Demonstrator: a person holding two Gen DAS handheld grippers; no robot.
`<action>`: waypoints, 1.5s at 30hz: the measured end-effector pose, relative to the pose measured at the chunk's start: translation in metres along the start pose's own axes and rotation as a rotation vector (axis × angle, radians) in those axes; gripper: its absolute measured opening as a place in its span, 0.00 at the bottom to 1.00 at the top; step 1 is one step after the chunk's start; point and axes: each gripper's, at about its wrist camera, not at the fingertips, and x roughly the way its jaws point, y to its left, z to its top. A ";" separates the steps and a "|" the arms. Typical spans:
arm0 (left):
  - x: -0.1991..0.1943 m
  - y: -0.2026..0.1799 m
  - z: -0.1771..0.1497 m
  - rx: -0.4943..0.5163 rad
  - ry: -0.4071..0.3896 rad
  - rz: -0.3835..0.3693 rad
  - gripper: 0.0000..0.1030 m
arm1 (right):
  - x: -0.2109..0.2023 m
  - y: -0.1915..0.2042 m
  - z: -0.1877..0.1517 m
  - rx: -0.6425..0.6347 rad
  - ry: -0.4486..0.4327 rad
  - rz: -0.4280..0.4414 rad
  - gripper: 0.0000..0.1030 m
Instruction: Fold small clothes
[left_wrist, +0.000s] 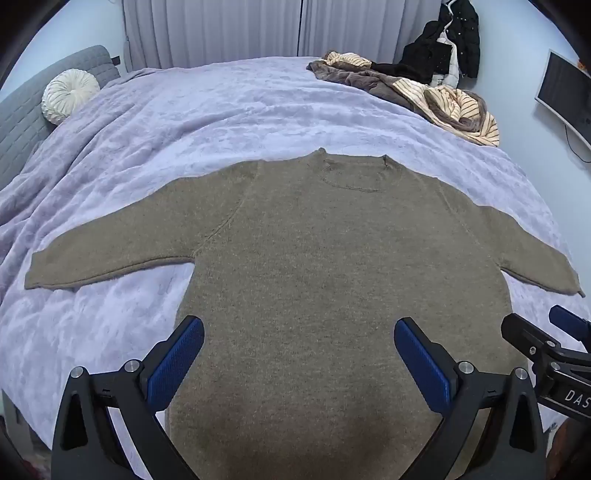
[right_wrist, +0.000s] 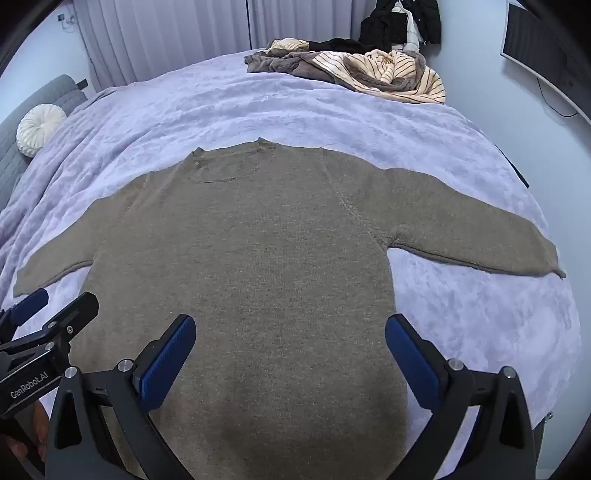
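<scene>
Sweater (left_wrist: 314, 258), brown knit, lies flat on the bed near my edge, neck pointing away from me, both sleeves spread out to the sides. Body looks smooth, no folds. Hem end runs under my claws and out of view at the bottom.

My left claw (left_wrist: 299, 358) hangs above the lower part of the sweater, blue pads wide apart, nothing between them. My right claw (right_wrist: 290, 354) sits just beside it over the same stretch of knit, also spread wide and holding nothing. Each claw shows at the edge of the other's camera. I cannot tell whether either touches the cloth.

Left sleeve (left_wrist: 110, 254) ends well out on the blanket; right sleeve (right_wrist: 480, 240) reaches toward the bed's far side edge.

Nothing lies on the sweater or close against it. Well apart, at the far right corner of the bed: a heap of clothes (left_wrist: 424, 99), brown fleece mixed with cream cloth with dark stripes. Behind the heap, a black coat (left_wrist: 443, 48) hangs against the wall.

Surface: lilac plush blanket (left_wrist: 221, 122), slightly rumpled, covering the whole bed. At the left, a round white pleated cushion (left_wrist: 68, 96) against a grey quilted headboard (left_wrist: 22, 122).

Room: pale grey curtains (left_wrist: 221, 29) along the far wall, pale walls, a dark screen (left_wrist: 563, 96) mounted at the right with a cable hanging below.
</scene>
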 end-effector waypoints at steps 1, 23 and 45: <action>-0.002 -0.003 -0.002 -0.001 -0.006 0.005 1.00 | 0.000 0.000 -0.001 0.005 0.002 0.000 0.99; -0.006 -0.002 -0.015 -0.030 0.045 -0.059 1.00 | -0.004 0.009 -0.006 -0.023 -0.011 -0.006 0.99; -0.008 -0.005 -0.022 -0.050 0.066 -0.047 1.00 | 0.002 0.009 -0.014 -0.021 0.001 -0.003 0.99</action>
